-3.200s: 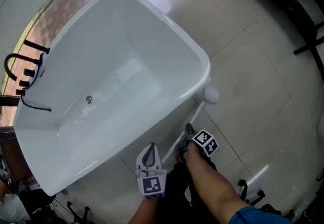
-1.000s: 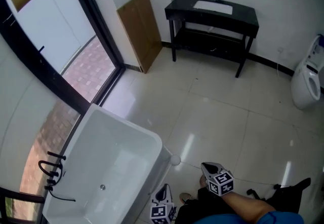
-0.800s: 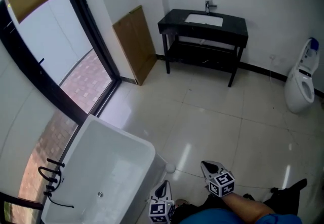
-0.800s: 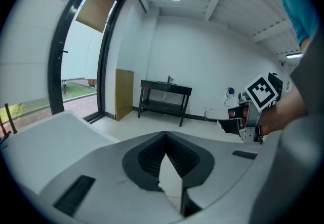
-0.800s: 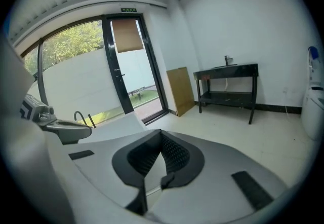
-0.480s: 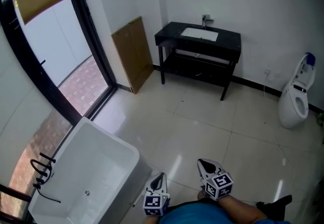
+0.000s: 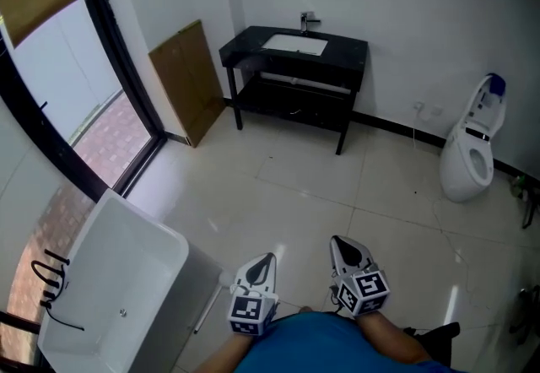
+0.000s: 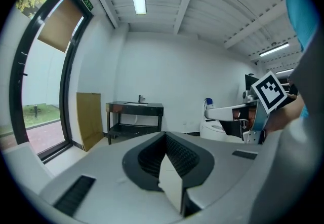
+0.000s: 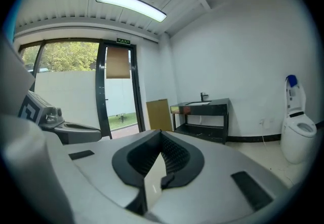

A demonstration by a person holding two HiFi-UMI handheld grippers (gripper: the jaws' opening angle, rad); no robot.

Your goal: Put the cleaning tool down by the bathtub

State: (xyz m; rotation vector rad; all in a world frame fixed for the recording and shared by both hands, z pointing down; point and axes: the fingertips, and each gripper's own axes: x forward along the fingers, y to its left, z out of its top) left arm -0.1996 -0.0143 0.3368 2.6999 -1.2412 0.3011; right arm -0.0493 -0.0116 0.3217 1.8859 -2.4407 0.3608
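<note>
The pale tiled floor (image 7: 337, 194) fills most of what I see below me. At my near left stands the white bathtub (image 7: 110, 278), with a black tap (image 7: 46, 278) on its left rim. Beyond it, a dark-framed glass wall (image 7: 110, 67) runs along the left side. Against the far wall stands a black washstand (image 7: 295, 67) with a white basin let into its top, and a brown board (image 7: 187, 80) leans to its left. A white toilet (image 7: 468, 152) stands at the far right.

The cleaning tool (image 7: 205, 312) is down on the floor just beside the bathtub's right-hand side. Its thin white handle slants along the tub wall, and I cannot tell whether it touches the wall. Neither of my grippers is on it.

My left gripper (image 7: 264, 262) is raised close in front of me, near the tool but apart from it. Its jaws are pressed together with nothing between them. My right gripper (image 7: 342, 246) is just beside it on the right, pointing toward the far wall. Its jaws are also closed tight and empty.
</note>
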